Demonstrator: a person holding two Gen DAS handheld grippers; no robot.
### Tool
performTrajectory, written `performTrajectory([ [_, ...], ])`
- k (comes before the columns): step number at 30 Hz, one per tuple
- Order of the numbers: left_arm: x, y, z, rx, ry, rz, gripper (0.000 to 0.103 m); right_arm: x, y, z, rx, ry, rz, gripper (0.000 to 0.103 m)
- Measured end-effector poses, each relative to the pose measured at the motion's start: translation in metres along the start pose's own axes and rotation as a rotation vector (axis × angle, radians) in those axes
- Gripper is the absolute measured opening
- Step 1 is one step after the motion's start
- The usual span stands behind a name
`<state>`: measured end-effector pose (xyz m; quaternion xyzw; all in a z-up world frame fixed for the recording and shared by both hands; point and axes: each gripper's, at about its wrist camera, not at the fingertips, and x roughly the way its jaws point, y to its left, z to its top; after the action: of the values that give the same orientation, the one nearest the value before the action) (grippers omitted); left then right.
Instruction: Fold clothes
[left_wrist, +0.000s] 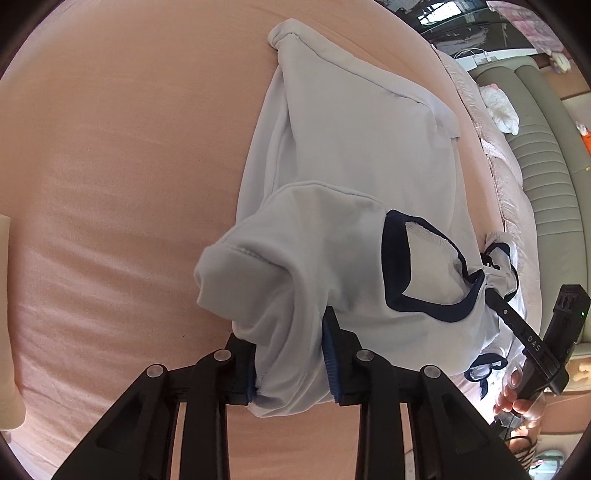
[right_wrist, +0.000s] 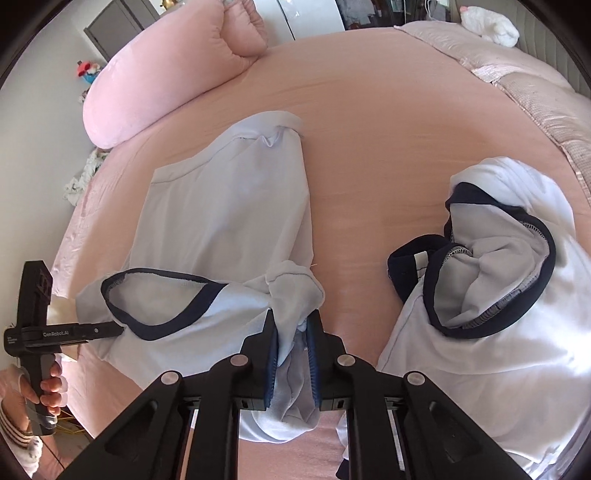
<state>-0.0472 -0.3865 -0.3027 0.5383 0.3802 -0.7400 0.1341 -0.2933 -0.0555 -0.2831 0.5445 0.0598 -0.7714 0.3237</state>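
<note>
Right wrist view shows a pale shirt with a navy collar spread on a pink bed. Its far hem lies toward a pink pillow at the bed's far left, and the near left part reaches the bed's edge. Bare sheet lies open to the right of the shirt, between it and a second crumpled white garment near the right side. The right tool is clamped on a bunched sleeve of the shirt, blue pads pressed to the cloth on both sides. The left tool reaches in from the left, its tip at the collar's edge, gripped by a hand.

Left wrist view shows the left tool clamped on a thick fold of the shirt, with wide bare sheet to the left. The right tool grips cloth beside the collar.
</note>
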Motion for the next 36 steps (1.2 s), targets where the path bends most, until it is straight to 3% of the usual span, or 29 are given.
performTrajectory([
  [6, 0.001, 0.023, 0.002, -0.049, -0.002, -0.084, 0.028, 0.026, -0.006, -0.008, 0.048, 0.016, -0.031, 0.012],
  [11, -0.001, 0.036, 0.006, -0.091, 0.021, -0.15, 0.031, 0.021, -0.003, -0.006, 0.035, 0.017, -0.036, 0.015],
  [13, -0.008, 0.043, 0.011, -0.151, 0.044, -0.164, 0.035, 0.014, -0.004, -0.005, 0.058, 0.033, -0.046, 0.029],
  [15, -0.013, 0.035, 0.0, -0.212, 0.041, -0.183, 0.049, 0.002, -0.008, -0.006, 0.097, 0.025, -0.034, 0.05],
  [18, -0.034, 0.043, -0.008, -0.27, -0.004, -0.198, 0.066, -0.025, -0.013, -0.01, 0.163, -0.022, 0.01, 0.063],
  [24, -0.083, 0.072, -0.043, -0.297, -0.125, -0.272, 0.07, -0.072, -0.007, -0.024, 0.221, -0.089, 0.043, 0.065],
  [28, -0.07, 0.03, -0.035, -0.258, -0.165, -0.311, 0.075, -0.084, -0.001, -0.039, 0.273, -0.109, 0.083, 0.07],
  [31, -0.051, -0.006, -0.031, -0.189, -0.171, -0.284, 0.076, -0.085, 0.001, -0.049, 0.327, -0.115, 0.118, 0.07],
  [36, -0.056, -0.022, -0.054, -0.093, -0.174, -0.246, 0.076, -0.085, 0.009, -0.054, 0.384, -0.106, 0.172, 0.07],
])
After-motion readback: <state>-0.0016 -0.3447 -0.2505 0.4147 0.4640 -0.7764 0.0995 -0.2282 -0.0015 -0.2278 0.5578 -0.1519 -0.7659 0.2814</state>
